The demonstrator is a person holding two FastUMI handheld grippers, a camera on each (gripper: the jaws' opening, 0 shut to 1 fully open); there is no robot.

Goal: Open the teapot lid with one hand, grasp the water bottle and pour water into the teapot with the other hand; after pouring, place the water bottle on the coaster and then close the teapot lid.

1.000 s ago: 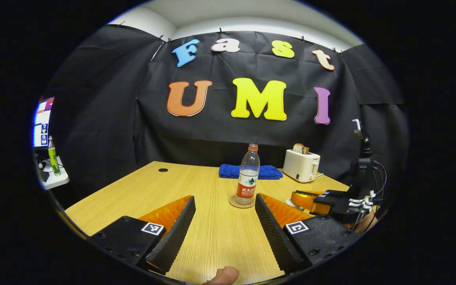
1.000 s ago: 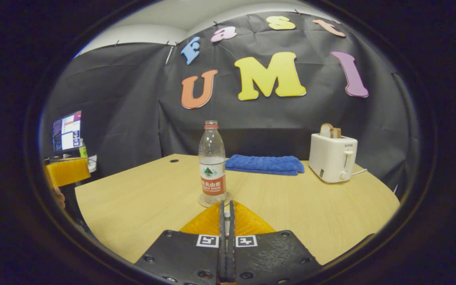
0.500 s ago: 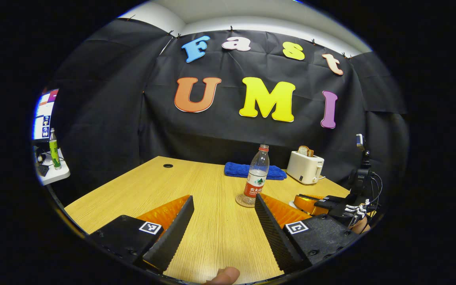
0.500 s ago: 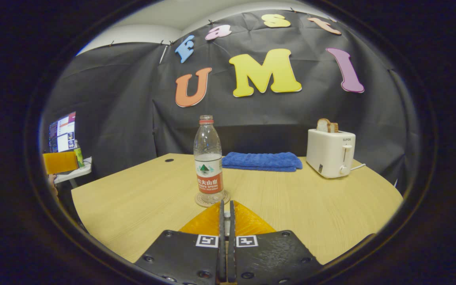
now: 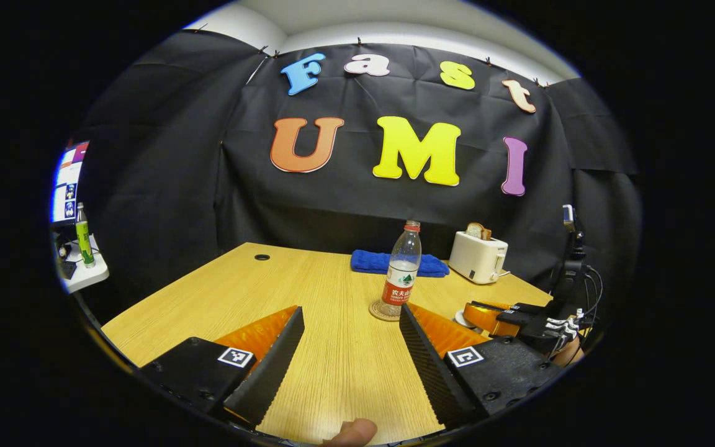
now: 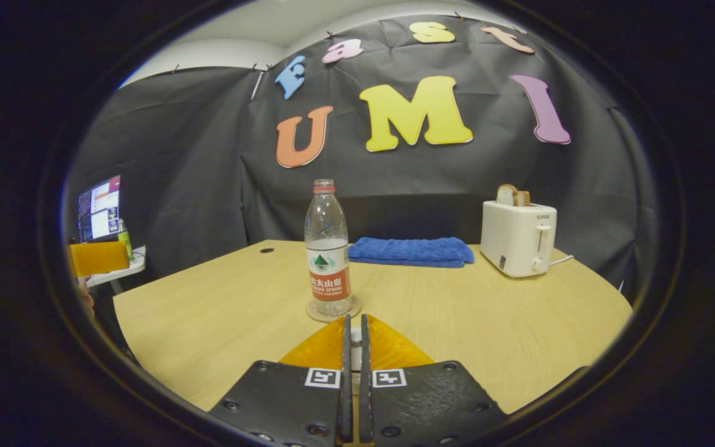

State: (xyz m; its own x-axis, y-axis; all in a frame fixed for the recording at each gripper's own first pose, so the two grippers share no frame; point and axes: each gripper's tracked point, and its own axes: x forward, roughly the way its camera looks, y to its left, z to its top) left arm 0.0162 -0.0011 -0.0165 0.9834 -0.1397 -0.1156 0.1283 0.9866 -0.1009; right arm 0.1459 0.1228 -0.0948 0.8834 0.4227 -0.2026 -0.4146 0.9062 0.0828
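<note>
The water bottle [image 6: 328,248] is seen standing upright on a round coaster [image 6: 332,310] near the middle of the worktop [image 6: 494,323], with some water left in it. That placement suggests the pouring step is already done and the bottle has been set where the task wants it. The left claw [image 5: 351,360] is held wide open above the worktop, short of the bottle, with nothing between its fingers; a fingertip of the holding hand [image 5: 350,433] shows at the bottom edge. The right claw [image 6: 354,372] is closed, its two fingers pressed almost together; whether something small is pinched between them cannot be told from the right gripper view. In the left gripper view the right claw [image 5: 488,313] appears low at the right, possibly over something pale on the worktop, which may be the teapot, though this is too hidden to confirm. If so, the closing of the lid is judged to be the step in hand. Behind the bottle lie a folded blue towel [image 6: 412,251] and a white toaster [image 6: 519,239] with bread in it, both well apart from the claws. Nothing stands in the way of either claw.
</note>
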